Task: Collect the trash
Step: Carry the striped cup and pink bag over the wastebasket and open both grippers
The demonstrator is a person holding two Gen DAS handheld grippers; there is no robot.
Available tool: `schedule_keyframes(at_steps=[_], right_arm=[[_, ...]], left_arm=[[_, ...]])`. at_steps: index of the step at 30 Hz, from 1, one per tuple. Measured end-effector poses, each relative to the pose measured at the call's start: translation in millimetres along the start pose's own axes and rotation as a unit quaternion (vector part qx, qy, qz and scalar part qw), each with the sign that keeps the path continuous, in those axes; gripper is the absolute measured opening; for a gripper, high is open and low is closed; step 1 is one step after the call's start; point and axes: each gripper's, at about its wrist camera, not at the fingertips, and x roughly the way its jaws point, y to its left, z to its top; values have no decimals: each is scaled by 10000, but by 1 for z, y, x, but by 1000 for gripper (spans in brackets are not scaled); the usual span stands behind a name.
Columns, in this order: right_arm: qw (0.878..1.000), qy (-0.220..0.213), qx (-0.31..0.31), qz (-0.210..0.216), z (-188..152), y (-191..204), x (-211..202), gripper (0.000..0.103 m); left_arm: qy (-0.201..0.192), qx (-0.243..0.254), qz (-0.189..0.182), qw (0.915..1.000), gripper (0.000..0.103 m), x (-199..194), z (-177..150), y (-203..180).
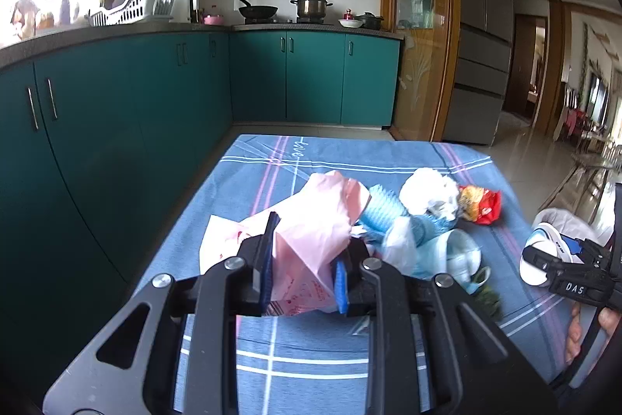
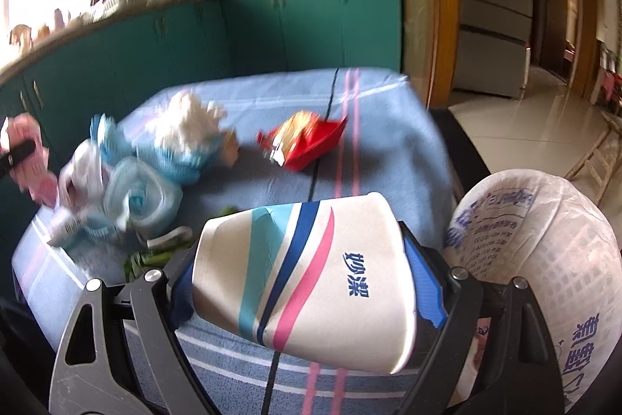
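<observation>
My left gripper [image 1: 301, 251] is shut on a pink plastic bag [image 1: 311, 236] and holds it over the blue striped cloth [image 1: 311, 356]. My right gripper [image 2: 311, 259] is shut on a white paper cup [image 2: 307, 282] with blue, teal and pink stripes, beside a bin lined with a white printed bag [image 2: 544, 259] at the table's right edge. The cup and right gripper also show at the right of the left wrist view [image 1: 544, 255]. On the cloth lie a white crumpled tissue [image 1: 429, 191], a red snack wrapper [image 1: 482, 205], blue ribbed wrappers [image 1: 383, 207] and a clear plastic container [image 1: 458, 255].
Teal kitchen cabinets [image 1: 155, 104] run along the left and back. A stove with a wok [image 1: 258, 11] and a pot [image 1: 311, 4] is on the far counter. A grey fridge [image 1: 482, 45] stands at the right. Green scraps [image 1: 488, 298] lie on the cloth.
</observation>
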Motion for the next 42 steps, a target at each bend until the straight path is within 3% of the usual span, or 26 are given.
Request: schedule_keyframes(at_steps=[6,8,12,14,18,22,24,25,27,28,32,36,42], right_arm=[[9937,-853,670,-268,18,-55,-46,86],[9901,-1034,842,-442,20,-77,-59,86],[9759,-1151,1316,-1304,17,-130,-78,86],[9651,-1157,1676,-1648,11,-154,-85,86],[9477,-1208,2099,-2078,2,-184,-96,86],[9447,-1194,2224,-2093,-2,-195,-96,86],[9463,-1175,2170,-2090,-1,-194,-95,86],[9468,-1170,2147,-2092,-2,-194,-94,86],[9475,-1138,2097,-2128,-2,-193,-92,86],[9483,-1093,2067,-2146,-3,-192,-91,86],[9510,-913,2054,-2124,-6,-193,-88,86],[9512,-826,2112,-2091,-8,-192,-85,86],[9477,-797,2188,-2181,-7,-190,-82,86]], left_arm=[[-235,95,-399,9989,25,-23,24,-37],[-289,237,-816,9960,25,-29,35,-64],[-348,558,-1562,9855,25,-28,49,-123],[-102,671,-2084,9757,25,-16,50,-159],[397,968,-2772,9551,25,12,37,-233],[1037,1174,-3418,9266,27,38,13,-300],[1206,1287,-3549,9181,30,47,3,-321],[1247,1409,-3568,9151,37,52,-2,-334],[1163,1609,-3429,9182,59,53,-9,-347],[1027,1650,-3300,9237,70,52,-10,-349],[856,1573,-3257,9284,78,44,-9,-336],[853,1125,-3261,9347,83,40,5,-306],[1185,547,-3445,9297,87,44,7,-283]])
